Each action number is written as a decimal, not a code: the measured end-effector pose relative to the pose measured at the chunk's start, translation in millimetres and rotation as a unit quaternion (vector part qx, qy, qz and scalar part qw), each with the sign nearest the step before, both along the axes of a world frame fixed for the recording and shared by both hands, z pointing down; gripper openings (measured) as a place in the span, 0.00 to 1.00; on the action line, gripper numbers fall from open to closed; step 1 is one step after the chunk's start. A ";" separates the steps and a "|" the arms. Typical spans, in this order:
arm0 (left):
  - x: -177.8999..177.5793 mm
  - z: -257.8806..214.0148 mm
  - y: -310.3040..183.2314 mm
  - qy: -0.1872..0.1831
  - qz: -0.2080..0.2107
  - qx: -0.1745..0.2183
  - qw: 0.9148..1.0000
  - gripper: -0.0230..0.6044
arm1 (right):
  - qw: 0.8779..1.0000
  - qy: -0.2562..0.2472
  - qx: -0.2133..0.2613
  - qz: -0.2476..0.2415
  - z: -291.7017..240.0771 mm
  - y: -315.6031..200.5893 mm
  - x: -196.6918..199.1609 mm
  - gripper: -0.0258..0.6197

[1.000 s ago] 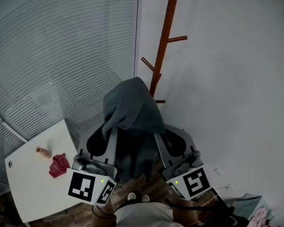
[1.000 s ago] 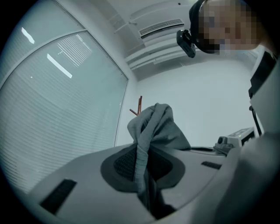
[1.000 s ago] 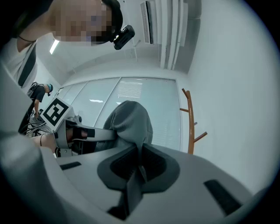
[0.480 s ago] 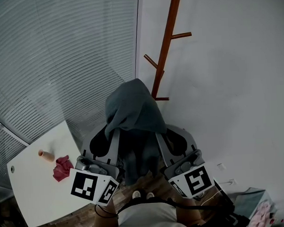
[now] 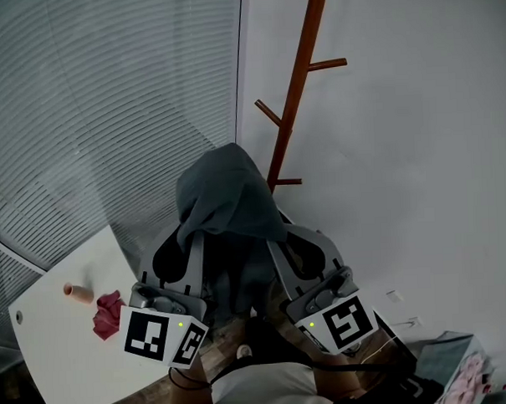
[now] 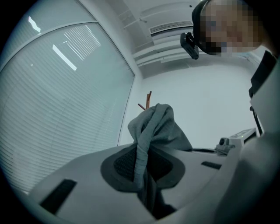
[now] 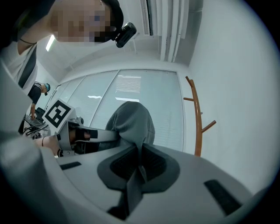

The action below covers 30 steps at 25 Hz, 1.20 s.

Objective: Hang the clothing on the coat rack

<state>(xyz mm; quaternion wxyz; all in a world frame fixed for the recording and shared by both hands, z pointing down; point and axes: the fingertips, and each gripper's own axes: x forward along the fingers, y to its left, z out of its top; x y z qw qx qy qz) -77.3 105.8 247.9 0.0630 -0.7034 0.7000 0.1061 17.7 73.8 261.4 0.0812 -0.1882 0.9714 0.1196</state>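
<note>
A grey garment [image 5: 228,198] hangs bunched between my two grippers, held up in front of me. My left gripper [image 5: 194,238] is shut on a twisted fold of it [image 6: 146,131], which runs down between the jaws. Over on the other side, my right gripper [image 5: 276,240] is shut on another fold [image 7: 133,124] of the same garment. The brown wooden coat rack [image 5: 298,78] stands just beyond the garment in the corner, with its pegs bare. Its top shows behind the cloth in the left gripper view [image 6: 148,99], and it stands to the right of the cloth in the right gripper view [image 7: 197,122].
A glass wall with blinds [image 5: 107,120] runs along the left and a plain white wall [image 5: 426,147] along the right. A white table [image 5: 50,356] at the lower left carries a red cloth [image 5: 107,312] and a small tan object [image 5: 77,292]. Clutter [image 5: 461,372] lies on the floor at the lower right.
Both grippers, with the garment between them, have shifted a little left and lower in the head view. The grip on the cloth looks unchanged.
</note>
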 end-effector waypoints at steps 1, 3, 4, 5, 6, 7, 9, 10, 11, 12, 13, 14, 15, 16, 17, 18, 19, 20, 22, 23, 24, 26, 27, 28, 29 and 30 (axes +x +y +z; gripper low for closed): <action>-4.6 0.6 -5.3 -0.003 -0.004 -0.002 1.000 0.11 | 1.000 -0.003 -0.003 -0.006 0.3 -5.1 -5.0 0.09; -14.2 -0.1 -16.0 -0.012 -0.014 -0.007 1.000 0.11 | 1.000 -0.017 -0.007 -0.019 -3.8 -15.3 -16.1 0.09; -19.2 -1.3 -22.3 -0.018 -0.018 -0.009 1.000 0.11 | 0.999 -0.022 -0.008 -0.025 -6.2 -21.4 -21.7 0.09; -24.1 -2.6 -29.8 -0.022 -0.022 -0.012 0.999 0.11 | 0.999 -0.019 -0.010 -0.030 -5.9 -28.8 -26.8 0.09; -29.2 -3.5 -38.8 -0.026 -0.026 -0.015 0.999 0.11 | 0.999 -0.012 -0.012 -0.034 -4.3 -37.6 -31.8 0.09; -34.7 -4.2 -49.1 -0.029 -0.028 -0.019 0.999 0.11 | 0.999 -0.008 -0.016 -0.038 -3.3 -47.4 -37.1 0.09; -46.4 -5.6 -70.6 -0.030 -0.029 -0.023 0.999 0.11 | 0.999 -0.003 -0.019 -0.043 -3.7 -66.9 -48.1 0.09; -51.1 -6.5 -79.1 -0.029 -0.027 -0.022 0.999 0.11 | 0.999 -0.003 -0.018 -0.045 -5.4 -73.8 -52.3 0.09; -54.1 -7.1 -84.7 -0.028 -0.025 -0.020 0.999 0.11 | 0.999 -0.009 -0.016 -0.047 -8.9 -77.3 -55.2 0.09; -55.7 -7.0 -87.8 -0.027 -0.025 -0.018 0.999 0.11 | 0.998 -0.022 -0.014 -0.050 -14.8 -77.6 -56.9 0.09; -56.6 -6.3 -89.9 -0.026 -0.026 -0.017 0.999 0.11 | 0.998 -0.038 -0.011 -0.053 -21.9 -76.4 -58.1 0.09; -57.3 -5.2 -92.2 -0.025 -0.028 -0.016 0.999 0.11 | 0.997 -0.050 -0.008 -0.057 -26.9 -75.6 -58.9 0.09; -58.0 -4.1 -95.6 -0.025 -0.031 -0.016 0.999 0.11 | 0.997 -0.056 -0.007 -0.059 -29.0 -76.7 -59.5 0.09; -58.9 -3.1 -100.1 -0.023 -0.032 -0.015 0.999 0.11 | 0.997 -0.057 -0.006 -0.060 -29.3 -79.6 -60.0 0.09; -59.9 -2.1 -105.7 -0.020 -0.031 -0.013 0.999 0.11 | 0.997 -0.057 -0.007 -0.060 -28.8 -83.8 -60.5 0.09; -61.1 -1.2 -112.4 -0.016 -0.029 -0.011 0.999 0.11 | 0.997 -0.056 -0.009 -0.058 -28.1 -89.1 -61.2 0.09; -62.5 -0.3 -120.4 -0.013 -0.027 -0.010 1.000 0.11 | 0.997 -0.055 -0.010 -0.055 -27.5 -95.4 -62.3 0.09; -64.1 0.8 -129.5 -0.010 -0.024 -0.010 1.000 0.11 | 0.997 -0.054 -0.012 -0.052 -26.9 -102.5 -63.8 0.09; -66.7 3.5 -147.8 -0.010 -0.020 -0.016 1.000 0.11 | 0.997 -0.054 -0.018 -0.048 -24.8 -116.9 -66.2 0.09; -67.5 4.7 -155.3 -0.011 -0.018 -0.018 1.000 0.11 | 0.997 -0.054 -0.021 -0.045 -23.6 -123.1 -66.6 0.09; -68.0 5.5 -161.4 -0.012 -0.014 -0.019 1.000 0.11 | 0.997 -0.054 -0.023 -0.042 -22.9 -128.1 -66.6 0.09; -68.4 6.1 -171.7 -0.014 -0.006 -0.021 1.000 0.11 | 0.998 -0.054 -0.025 -0.035 -22.9 -134.8 -67.1 0.09; -69.0 6.5 -177.1 -0.017 -0.003 -0.024 1.000 0.11 | 0.998 -0.054 -0.025 -0.032 -23.2 -137.8 -68.0 0.09; -70.0 7.0 -182.9 -0.020 0.001 -0.028 0.999 0.11 | 0.998 -0.054 -0.026 -0.029 -23.4 -141.2 -69.5 0.09; -71.4 7.6 -188.7 -0.024 0.006 -0.033 0.999 0.11 | 0.998 -0.054 -0.028 -0.025 -23.5 -144.9 -71.4 0.09; -73.0 8.1 -194.3 -0.028 0.013 -0.038 0.999 0.11 | 0.998 -0.054 -0.032 -0.019 -23.7 -148.4 -73.3 0.09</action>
